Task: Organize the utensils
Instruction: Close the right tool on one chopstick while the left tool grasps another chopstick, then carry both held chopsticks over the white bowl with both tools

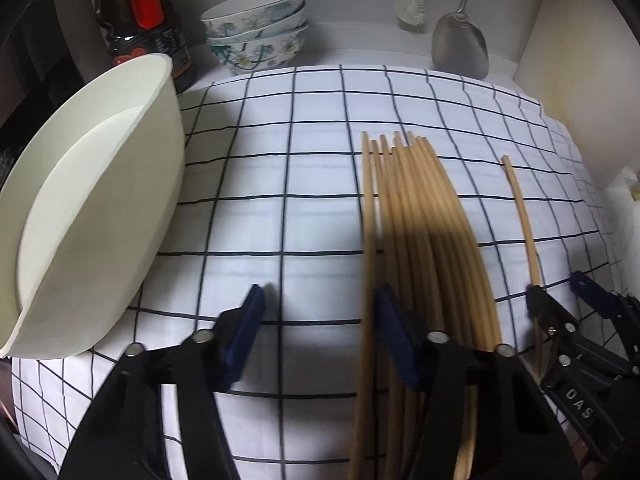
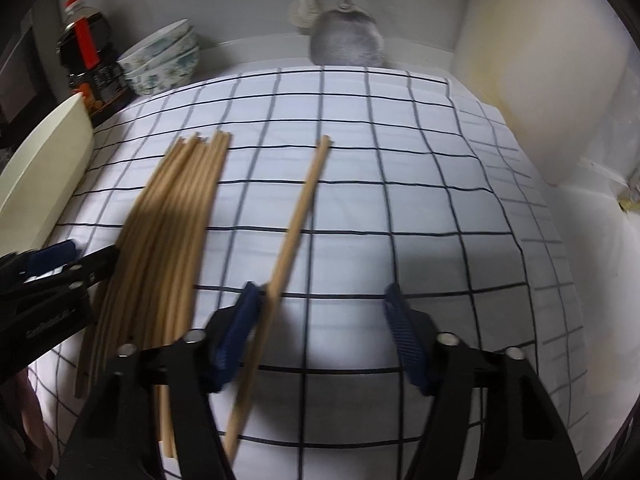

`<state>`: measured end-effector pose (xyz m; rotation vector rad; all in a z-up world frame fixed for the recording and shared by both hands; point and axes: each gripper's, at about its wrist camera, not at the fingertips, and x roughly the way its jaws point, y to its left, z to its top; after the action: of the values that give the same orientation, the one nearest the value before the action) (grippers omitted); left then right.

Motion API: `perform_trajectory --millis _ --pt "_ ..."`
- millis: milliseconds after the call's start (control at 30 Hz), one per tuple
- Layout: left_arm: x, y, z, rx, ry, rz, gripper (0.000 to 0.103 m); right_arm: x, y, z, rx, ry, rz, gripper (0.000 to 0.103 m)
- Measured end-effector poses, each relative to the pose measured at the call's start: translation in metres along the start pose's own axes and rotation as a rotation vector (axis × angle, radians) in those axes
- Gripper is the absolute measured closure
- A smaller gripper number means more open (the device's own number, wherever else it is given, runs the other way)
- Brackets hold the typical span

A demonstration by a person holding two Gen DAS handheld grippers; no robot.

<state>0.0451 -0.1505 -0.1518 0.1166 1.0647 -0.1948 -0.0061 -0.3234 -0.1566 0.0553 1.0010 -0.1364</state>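
A bundle of several wooden chopsticks point(image 1: 416, 216) point(image 2: 180, 208) lies lengthwise on the checked cloth point(image 1: 280, 160) point(image 2: 400, 160). My left gripper point(image 1: 320, 332) is open over the cloth. One stick from the bundle's left edge point(image 1: 366, 240) runs just inside its right finger; the other sticks pass outside that finger. A separate chopstick point(image 2: 300, 208) point(image 1: 520, 208), perhaps two lying together, rests to the bundle's right. My right gripper point(image 2: 320, 332) is open around it, with the stick close against the left finger and a wide gap to the right finger.
A large white bowl point(image 1: 92, 208) point(image 2: 44, 184) leans at the cloth's left edge. Behind stand a dark sauce bottle point(image 1: 140, 20) and stacked floral bowls point(image 1: 256, 28). A metal spatula point(image 1: 460, 44) and a brush point(image 1: 410, 4) hang on the back wall. A wall point(image 2: 540, 80) bounds the right.
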Motion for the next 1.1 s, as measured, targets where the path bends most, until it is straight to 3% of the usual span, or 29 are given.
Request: perform_trajectory --millis 133,233,667,933,1100 --pt "-0.001 -0.008 0.0 0.022 -0.004 -0.014 0.083 -0.001 0.012 0.002 -0.053 -0.002 0.02 0.079" --pt "-0.002 -0.008 -0.001 0.021 -0.007 -0.015 0.095 -0.001 0.019 0.002 -0.081 -0.002 0.017 0.093" --pt "-0.013 0.003 -0.002 -0.031 0.004 -0.053 0.096 -0.014 0.017 0.003 -0.057 -0.006 0.051 0.097" --pt "-0.065 0.012 0.01 -0.056 -0.063 -0.072 0.096 -0.052 0.019 0.018 -0.057 -0.063 0.088 0.097" --pt "-0.104 0.034 0.018 -0.093 -0.102 -0.056 0.096 -0.08 0.04 0.04 -0.107 -0.102 0.133 0.097"
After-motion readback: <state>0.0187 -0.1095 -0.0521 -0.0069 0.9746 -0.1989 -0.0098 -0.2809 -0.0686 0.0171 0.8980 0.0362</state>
